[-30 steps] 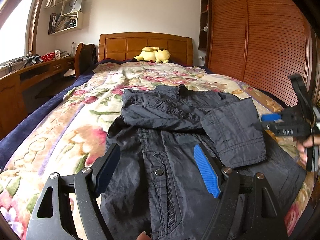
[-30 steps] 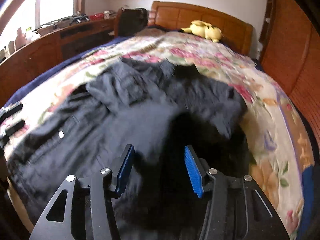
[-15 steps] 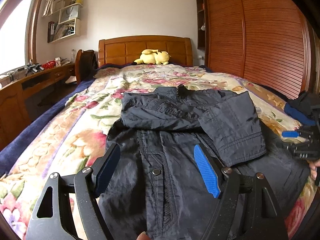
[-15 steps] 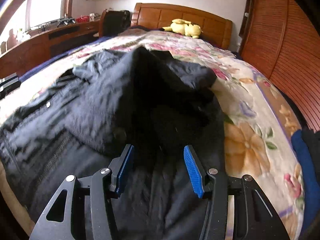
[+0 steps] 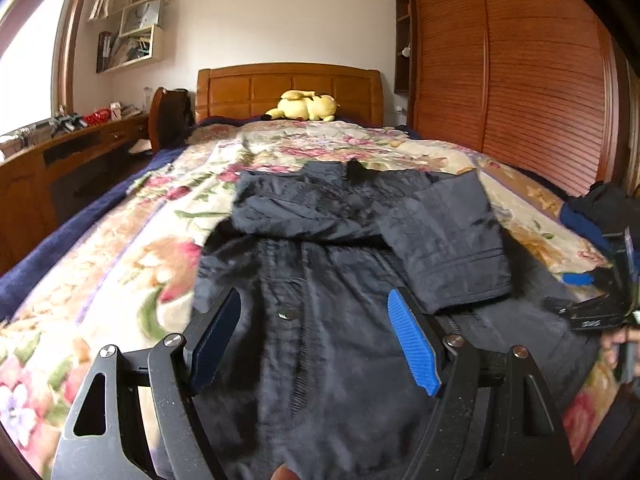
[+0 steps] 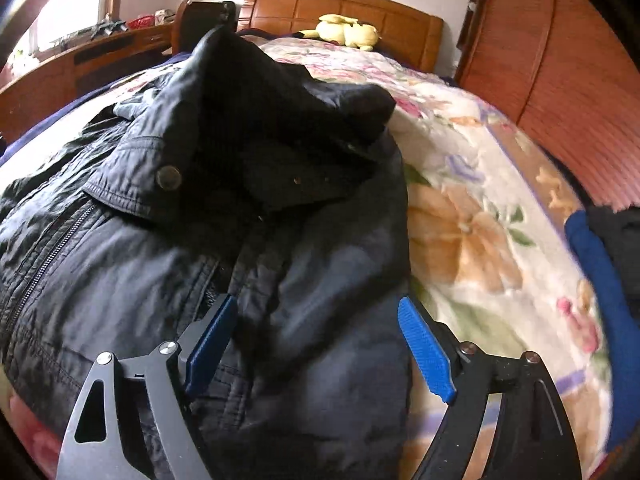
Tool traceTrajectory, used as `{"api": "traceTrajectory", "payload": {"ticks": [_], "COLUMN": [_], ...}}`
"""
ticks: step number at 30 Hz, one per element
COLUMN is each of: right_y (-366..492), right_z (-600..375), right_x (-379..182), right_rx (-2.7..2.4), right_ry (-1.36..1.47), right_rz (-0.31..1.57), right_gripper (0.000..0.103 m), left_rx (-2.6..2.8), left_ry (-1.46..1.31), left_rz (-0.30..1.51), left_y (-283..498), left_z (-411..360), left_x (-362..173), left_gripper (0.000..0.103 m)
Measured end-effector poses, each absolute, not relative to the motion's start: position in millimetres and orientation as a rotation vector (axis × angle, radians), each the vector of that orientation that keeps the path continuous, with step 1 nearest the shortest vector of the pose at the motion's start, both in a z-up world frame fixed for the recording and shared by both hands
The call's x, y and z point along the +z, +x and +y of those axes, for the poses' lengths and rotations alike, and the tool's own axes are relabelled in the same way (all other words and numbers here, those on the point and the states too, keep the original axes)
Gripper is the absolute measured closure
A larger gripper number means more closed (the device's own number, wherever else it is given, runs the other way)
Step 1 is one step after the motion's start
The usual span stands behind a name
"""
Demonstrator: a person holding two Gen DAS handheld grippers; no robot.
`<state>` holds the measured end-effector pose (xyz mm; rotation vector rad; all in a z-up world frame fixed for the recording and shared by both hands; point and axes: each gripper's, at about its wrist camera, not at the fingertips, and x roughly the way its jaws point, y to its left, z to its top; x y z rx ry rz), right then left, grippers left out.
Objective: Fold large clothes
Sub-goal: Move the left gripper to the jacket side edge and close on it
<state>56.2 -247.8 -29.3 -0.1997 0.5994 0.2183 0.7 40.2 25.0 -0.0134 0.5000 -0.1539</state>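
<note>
A dark navy jacket (image 5: 344, 264) lies on the floral bedspread (image 5: 120, 248), collar toward the headboard. One sleeve (image 5: 448, 236) is folded across its chest. My left gripper (image 5: 316, 332) is open and empty, hovering above the jacket's lower front by a snap button (image 5: 286, 315). My right gripper (image 6: 316, 340) is open and empty, low over the jacket's (image 6: 200, 208) right lower side, near its edge. It also shows in the left wrist view (image 5: 596, 300) at the far right, beside the hem.
A yellow plush toy (image 5: 306, 106) lies at the wooden headboard (image 5: 288, 88). A wooden wardrobe (image 5: 512, 64) stands on the right, a desk (image 5: 60, 152) on the left. Blue and dark folded clothes (image 6: 600, 248) sit at the bed's right edge.
My right gripper has dropped lower and closer to the jacket's right side and its jaws have spread wider. My left gripper has shifted slightly; the jacket lies as before.
</note>
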Motion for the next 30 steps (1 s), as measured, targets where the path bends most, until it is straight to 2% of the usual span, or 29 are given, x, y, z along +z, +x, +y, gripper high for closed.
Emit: {"api": "traceTrajectory", "payload": {"ticks": [4,13,30], "right_y": [58,40,29], "right_z": [-254,-237,-264], "right_x": [-39,-48,-48], "right_rx": [0.232,0.145,0.159], "right_ry": [-0.142,-0.235,-0.124], "right_rz": [0.582,0.510,0.481], "right_gripper": [0.018,0.018,0.017], "left_rx": [-0.155,-0.280,-0.415], "left_ry": [0.005,0.003,0.168], "left_rz": [0.497,0.539,0.721], "left_y": [0,15,68], "left_z": [22,-38,-152], "left_x": [30,40,10], "left_gripper": [0.026,0.026,0.026]}}
